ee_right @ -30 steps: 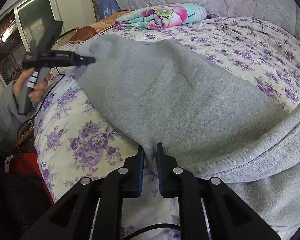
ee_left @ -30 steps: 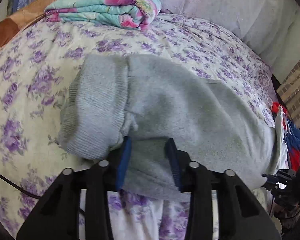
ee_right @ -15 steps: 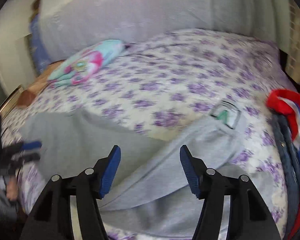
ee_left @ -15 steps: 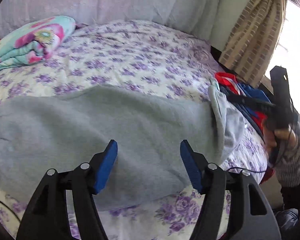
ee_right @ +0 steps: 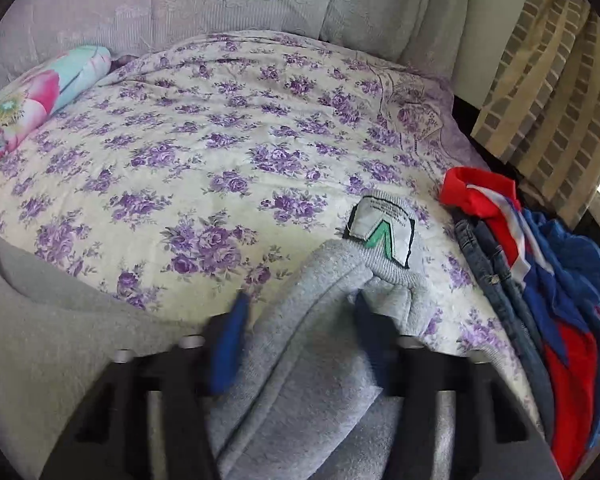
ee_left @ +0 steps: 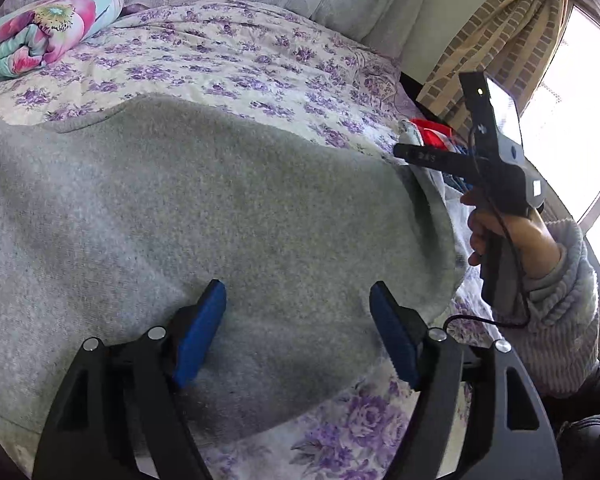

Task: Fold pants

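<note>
Left gripper (ee_left: 298,332) is hovering low over the grey pants (ee_left: 188,220), blue pads spread wide with nothing between them, fabric lying under the gap; contact with the cloth cannot be told. Right gripper (ee_right: 300,340) is also sitting spread wide, motion-blurred, its fingers straddling a bunched ridge of the pants (ee_right: 308,360) near the waistband; not pinching anything as far as the blur allows.

From the left wrist view, the right gripper (ee_left: 408,152) is pointing leftward at the far right edge of the pants, held pistol-style by the person's right hand (ee_left: 504,228), wrist in a pale knit sleeve (ee_left: 560,296), a black cable (ee_left: 500,320) looping below it.

Pants are lying across the purple-flowered bedspread (ee_right: 204,152), spreading toward the near edge of the bed. In the right wrist view the waistband end is showing a white label with a green mark (ee_right: 382,232), facing up.

A folded floral blanket (ee_left: 40,32) is sitting at the far left of the bed, well apart from the pants. A pile of red, blue and denim clothes (ee_right: 540,280) is lying just beside the waistband on the right. A checked curtain (ee_right: 540,80) is hanging at the far right by a bright window (ee_left: 572,100). A pale drape (ee_right: 180,0) is covering the wall behind the bed.
</note>
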Motion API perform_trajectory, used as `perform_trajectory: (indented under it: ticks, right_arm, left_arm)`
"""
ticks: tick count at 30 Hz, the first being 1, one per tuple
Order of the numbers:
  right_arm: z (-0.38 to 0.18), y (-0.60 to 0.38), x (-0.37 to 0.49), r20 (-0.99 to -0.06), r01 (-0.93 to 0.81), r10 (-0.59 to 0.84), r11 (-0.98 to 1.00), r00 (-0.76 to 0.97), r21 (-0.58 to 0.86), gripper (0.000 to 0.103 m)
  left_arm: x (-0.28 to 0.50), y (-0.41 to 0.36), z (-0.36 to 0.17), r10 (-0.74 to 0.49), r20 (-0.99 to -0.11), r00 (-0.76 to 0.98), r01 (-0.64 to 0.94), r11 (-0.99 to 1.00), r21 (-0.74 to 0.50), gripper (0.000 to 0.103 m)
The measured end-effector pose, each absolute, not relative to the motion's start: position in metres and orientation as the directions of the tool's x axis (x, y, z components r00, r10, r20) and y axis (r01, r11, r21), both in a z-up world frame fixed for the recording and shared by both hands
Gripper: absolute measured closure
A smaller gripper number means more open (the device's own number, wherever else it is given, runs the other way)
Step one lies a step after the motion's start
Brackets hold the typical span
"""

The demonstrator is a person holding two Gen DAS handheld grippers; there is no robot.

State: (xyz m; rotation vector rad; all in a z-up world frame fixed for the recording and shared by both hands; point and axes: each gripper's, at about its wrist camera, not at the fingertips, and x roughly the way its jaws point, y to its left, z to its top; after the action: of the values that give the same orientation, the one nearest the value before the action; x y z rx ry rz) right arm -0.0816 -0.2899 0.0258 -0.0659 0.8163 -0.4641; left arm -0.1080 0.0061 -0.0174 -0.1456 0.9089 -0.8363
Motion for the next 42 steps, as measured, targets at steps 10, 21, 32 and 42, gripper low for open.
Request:
perform_trajectory:
  ticks: [10, 21, 32, 42]
  right_arm:
    - [0.064, -0.372, -0.23, -0.564, 0.343, -0.04, 0.829, 0.825, 0.442, 0.097]
    - [0.002, -0.414, -0.279, -0.537, 0.398, 0.075, 0.588, 0.84, 0.704, 0.053]
    - [-0.02, -0.428, -0.241, -0.546, 0.387, 0.141, 0.563, 0.826, 0.731, 0.066]
    - [-0.027, -0.436, -0.234, -0.601, 0.371, 0.115, 0.69, 0.791, 0.621, 0.083]
  left_arm:
    - [-0.108, 0.004, -0.017, -0.695, -0.637, 0.333, 0.584, 0.683, -0.44, 0.03]
    - [-0.113, -0.003, -0.016, -0.658, -0.662, 0.359, 0.599, 0.706, -0.377, 0.026]
    - [-0.118, -0.01, -0.015, -0.619, -0.684, 0.386, 0.609, 0.728, -0.316, 0.022]
    - [-0.12, -0.01, -0.015, -0.594, -0.687, 0.418, 0.588, 0.754, -0.294, 0.022]
